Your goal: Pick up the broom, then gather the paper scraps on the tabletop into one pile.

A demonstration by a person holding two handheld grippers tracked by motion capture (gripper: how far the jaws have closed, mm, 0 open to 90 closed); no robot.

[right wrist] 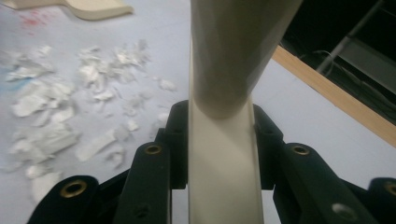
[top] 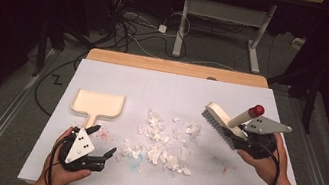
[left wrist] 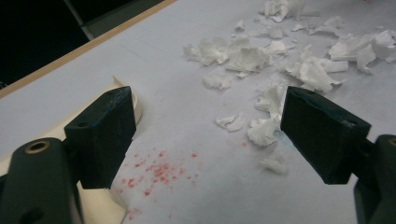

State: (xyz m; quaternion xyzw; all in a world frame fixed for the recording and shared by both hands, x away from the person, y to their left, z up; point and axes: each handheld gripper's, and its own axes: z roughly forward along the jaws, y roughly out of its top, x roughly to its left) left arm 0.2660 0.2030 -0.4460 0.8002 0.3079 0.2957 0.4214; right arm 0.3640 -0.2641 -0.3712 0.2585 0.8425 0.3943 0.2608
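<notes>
The dustpan (top: 98,104) lay flat at the left of the white table (top: 173,86), its short handle pointing back toward the left gripper (top: 102,144), which hovered just behind it with jaws spread wide and nothing between them. In the left gripper view the pan's pale rim (left wrist: 134,103) sat right beside the left jaw. It looked like stiff, light plastic, likely to skate on the smooth sheet, so the handle was the sensible place to pinch (the thin lip would probably flex).

In the middle lay the torn paper scraps (top: 161,143), loose and feather-light, apt to scatter under a quick stroke.

At the right, the right gripper (top: 246,136) was clamped on the brush (top: 221,122) by its cream body, bristles tilted down-left above the table, red-tipped handle (top: 256,110) rising. Rigid and light, it seemed securely held.

Open surface lay between pan and scraps, and beyond the pile; the table's near edge ran close behind the left hand (top: 59,163).
</notes>
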